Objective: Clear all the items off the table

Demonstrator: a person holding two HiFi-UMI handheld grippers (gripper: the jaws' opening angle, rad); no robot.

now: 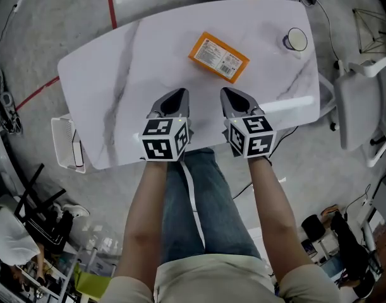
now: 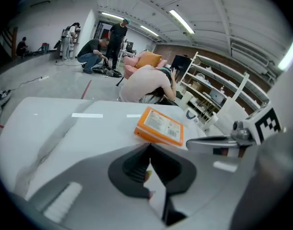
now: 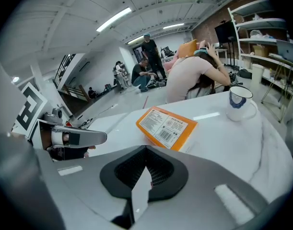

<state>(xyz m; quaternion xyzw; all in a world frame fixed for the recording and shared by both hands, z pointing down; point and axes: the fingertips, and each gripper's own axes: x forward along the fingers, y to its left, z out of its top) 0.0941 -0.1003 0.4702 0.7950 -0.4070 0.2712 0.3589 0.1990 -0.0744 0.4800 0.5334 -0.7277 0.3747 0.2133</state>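
Here, over the near edge of the white counter point(image 1: 117, 74), my left gripper point(image 1: 175, 96) and right gripper point(image 1: 234, 96) hover, fingers pressed together on nothing. The orange box point(image 1: 218, 57) lies flat just ahead, with the mug point(image 1: 296, 40) near the far right corner. The box looks light and stiff, so I'd pinch across its narrow width.

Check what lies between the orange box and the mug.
Nothing: the head view shows only bare marble tabletop between the orange box and the mug; the right gripper view agrees.
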